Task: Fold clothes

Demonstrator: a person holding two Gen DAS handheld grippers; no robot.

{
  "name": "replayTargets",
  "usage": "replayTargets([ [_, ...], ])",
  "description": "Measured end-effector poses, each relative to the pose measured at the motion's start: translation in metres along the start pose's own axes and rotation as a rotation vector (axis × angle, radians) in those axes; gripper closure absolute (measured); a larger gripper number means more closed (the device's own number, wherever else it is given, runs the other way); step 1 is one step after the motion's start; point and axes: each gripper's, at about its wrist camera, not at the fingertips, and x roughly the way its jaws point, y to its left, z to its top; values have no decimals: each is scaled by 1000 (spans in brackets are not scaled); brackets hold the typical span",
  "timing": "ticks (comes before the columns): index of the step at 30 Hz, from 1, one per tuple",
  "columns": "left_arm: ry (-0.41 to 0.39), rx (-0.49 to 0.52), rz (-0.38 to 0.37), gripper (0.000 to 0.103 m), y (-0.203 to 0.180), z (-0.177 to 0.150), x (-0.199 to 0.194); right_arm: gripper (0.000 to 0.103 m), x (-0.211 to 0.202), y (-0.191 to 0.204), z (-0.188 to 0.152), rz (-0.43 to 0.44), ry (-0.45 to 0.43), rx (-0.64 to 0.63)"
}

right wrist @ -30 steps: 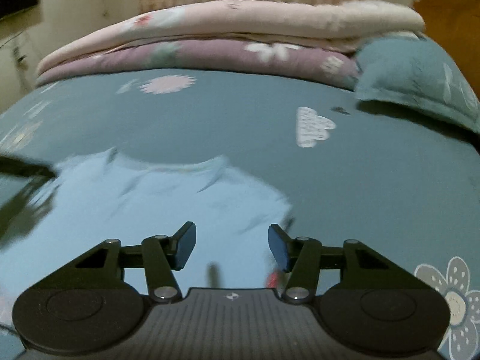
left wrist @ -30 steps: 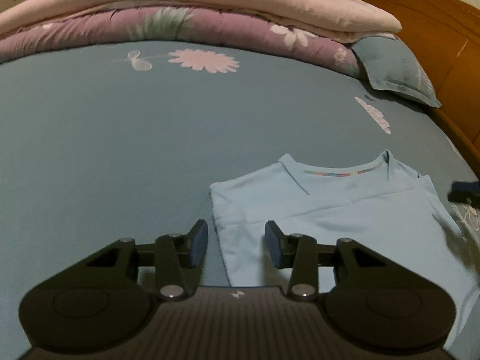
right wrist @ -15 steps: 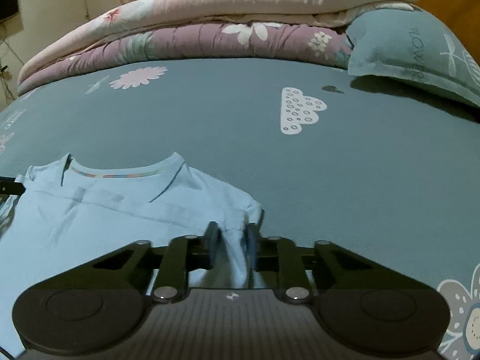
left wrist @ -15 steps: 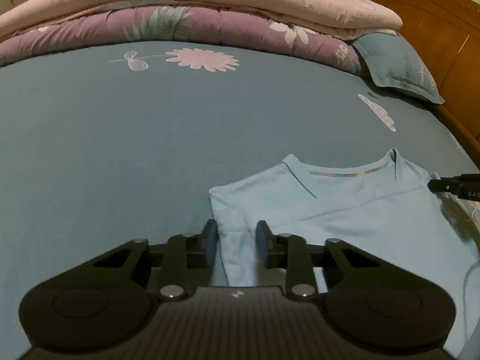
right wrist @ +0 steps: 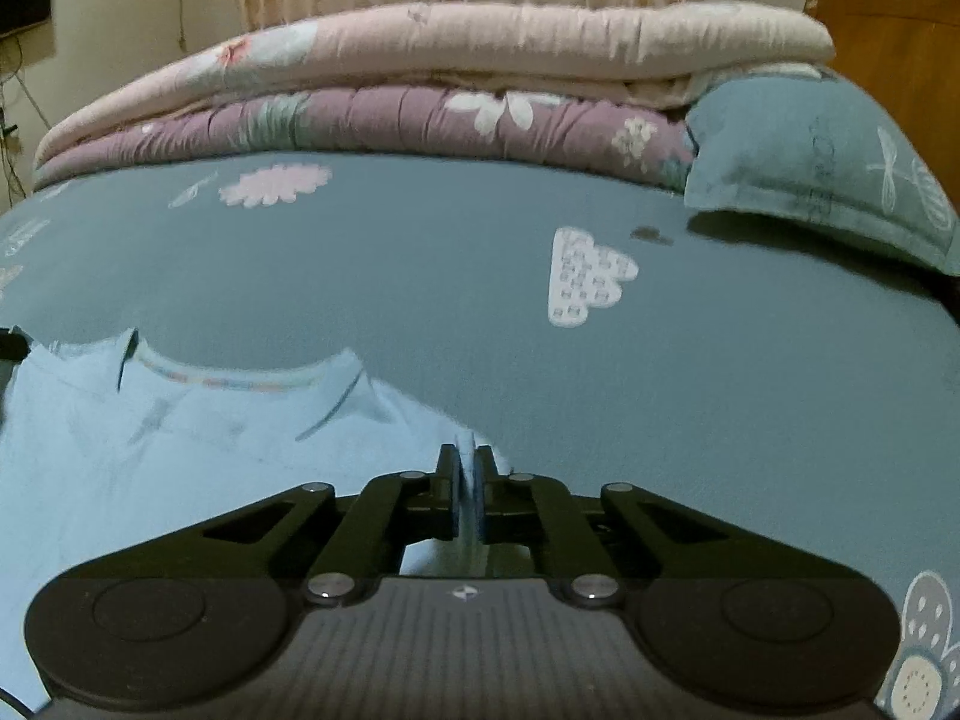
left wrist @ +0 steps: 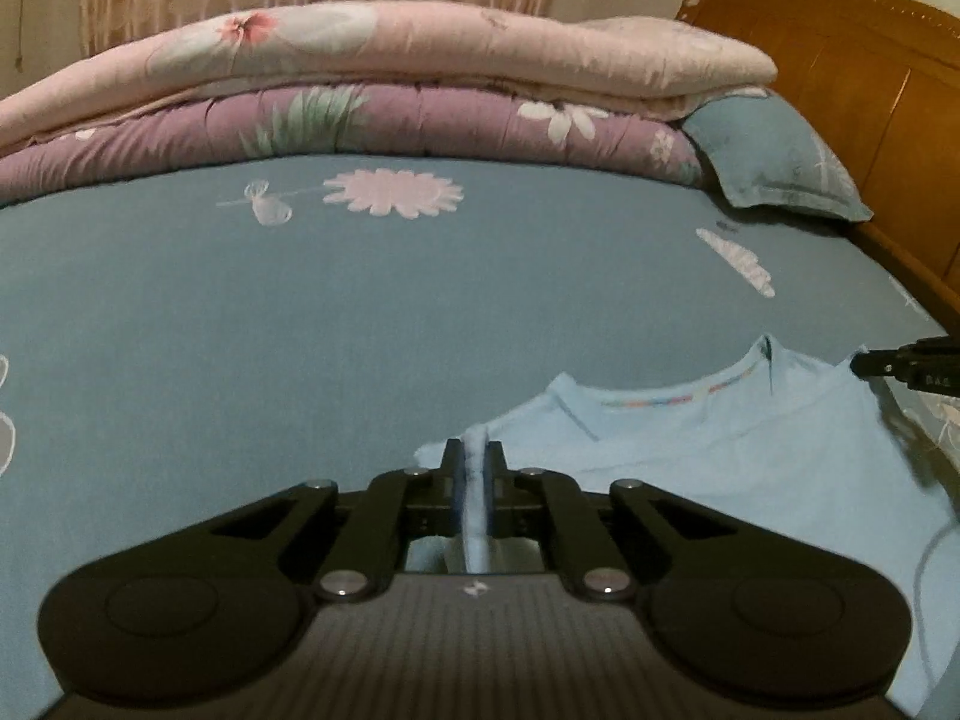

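Both tongs are pinched on cloth: left gripper (left wrist: 474, 468) clamps a raised fold at the left edge of the light blue shirt (left wrist: 750, 468), and right gripper (right wrist: 468, 474) clamps the shirt's right edge. It lies flat on the teal bedsheet (left wrist: 300, 324) between them, collar (left wrist: 678, 399) pointing away, toward stacked quilts (left wrist: 384, 90) well beyond.

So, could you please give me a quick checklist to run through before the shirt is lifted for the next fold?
1. Left gripper shut on shirt edge: ok.
2. Right gripper shut on the opposite edge: ok.
3. Collar lying flat, facing the quilts: ok.
4. Sheet beyond the collar free for the fold: ok.
5. Grips at matching heights on the shirt: cannot tell.
6. Hem: out of view, cannot tell.
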Motion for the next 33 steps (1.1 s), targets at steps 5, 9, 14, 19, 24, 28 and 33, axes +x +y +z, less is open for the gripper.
replayTargets([
  [5, -26, -10, 8, 99, 4, 11, 3, 96, 2, -5, 13, -11, -30, 5],
  [9, -13, -35, -6, 98, 11, 14, 7, 96, 6, -12, 20, -16, -45, 31],
  [14, 64, -82, 61, 92, 20, 8, 29, 86, 31, -14, 13, -39, 50, 61],
  [19, 11, 33, 92, 89, 0, 5, -1, 71, -4, 4, 8, -76, -11, -3],
  [24, 69, 155, -100, 80, -51, -15, -28, 63, -40, 43, -7, 99, 40, -94],
  [28, 188, 243, -210, 78, -83, -60, -40, 58, -69, 75, -48, 220, 95, -138],
  [33, 203, 191, -166, 67, -77, -96, -63, 51, -90, 82, -103, 162, 122, -110],
])
